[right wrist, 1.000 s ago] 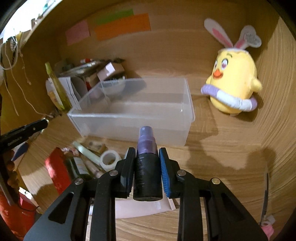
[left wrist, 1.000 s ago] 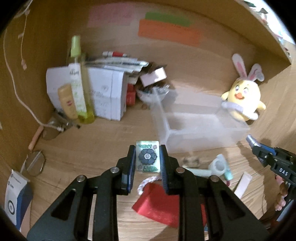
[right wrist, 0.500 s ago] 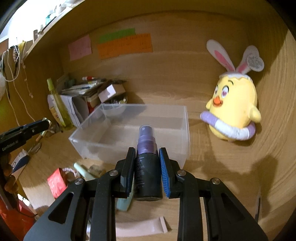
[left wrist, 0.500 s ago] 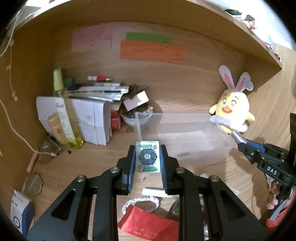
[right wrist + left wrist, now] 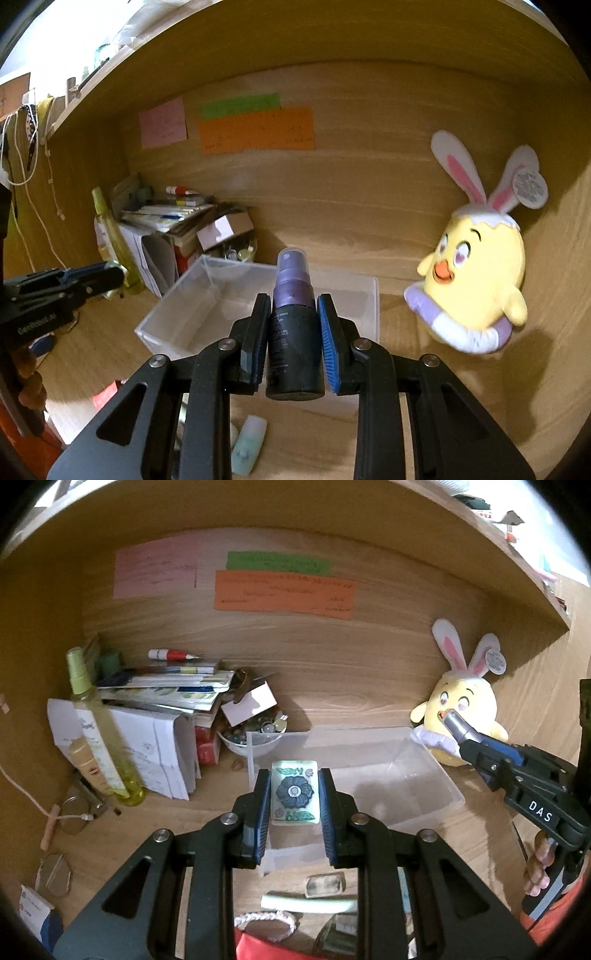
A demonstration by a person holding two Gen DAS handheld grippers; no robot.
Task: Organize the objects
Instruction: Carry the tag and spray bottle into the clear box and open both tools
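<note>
My left gripper (image 5: 294,794) is shut on a small pale tile with a dark flower on it (image 5: 294,792), held above the near left corner of a clear plastic box (image 5: 424,771). My right gripper (image 5: 294,325) is shut on a black spray bottle with a purple cap (image 5: 293,332), raised over the near edge of the same clear box (image 5: 184,306), which looks bare inside. In the left wrist view the right gripper (image 5: 476,744) comes in from the right with the bottle's cap at its tip. The left gripper (image 5: 107,273) shows at the left of the right wrist view.
A yellow bunny-eared plush (image 5: 476,269) leans on the right wall. Back left stand a pile of papers and boxes (image 5: 147,746), a tall yellow-green bottle (image 5: 99,731) and a bowl of small bits (image 5: 255,734). A pale tube (image 5: 306,904) and a red packet (image 5: 266,945) lie near the front.
Both grippers have risen with their loads and drawn nearer the clear box, which now sits lower in both views. The clutter on the desk front has dropped toward the frame bottom.
</note>
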